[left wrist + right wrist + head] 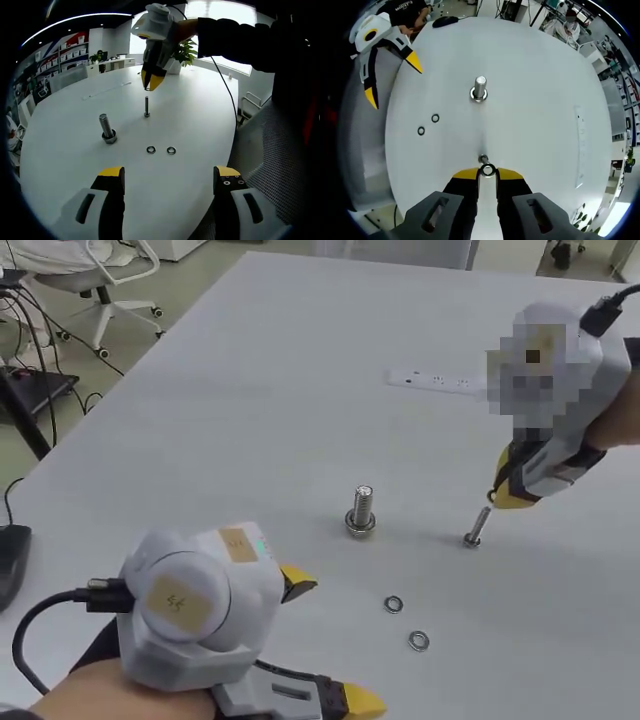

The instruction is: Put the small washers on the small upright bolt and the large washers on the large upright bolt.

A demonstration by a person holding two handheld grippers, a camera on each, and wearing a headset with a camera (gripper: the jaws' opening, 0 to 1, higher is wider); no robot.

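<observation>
1. The right hand-held gripper has its jaws closed on a small silver steel washer. The washer is held over the tip of the thin upright steel bolt and is not yet threaded on.
2. The left hand-held gripper has its jaws wide apart and holds nothing. It sits low over the near side of the white counter.
3. One loose silver ring washer and a second loose ring washer lie flat on the counter. They are near each other, between the left hand-held gripper and the bolts.
4. The thick upright threaded steel bolt stands apart from the thin one. Whether a washer already sits at its base cannot be told.
5. Judgement: the step in hand is seating the held washer on the thin upright steel bolt.
   - Centre the hole over the tip and level the washer.
   - Lower it until the thread passes through, and only then open the jaws.
   - Avoid any sideways push, as the slim bolt looks easy to topple.
</observation>
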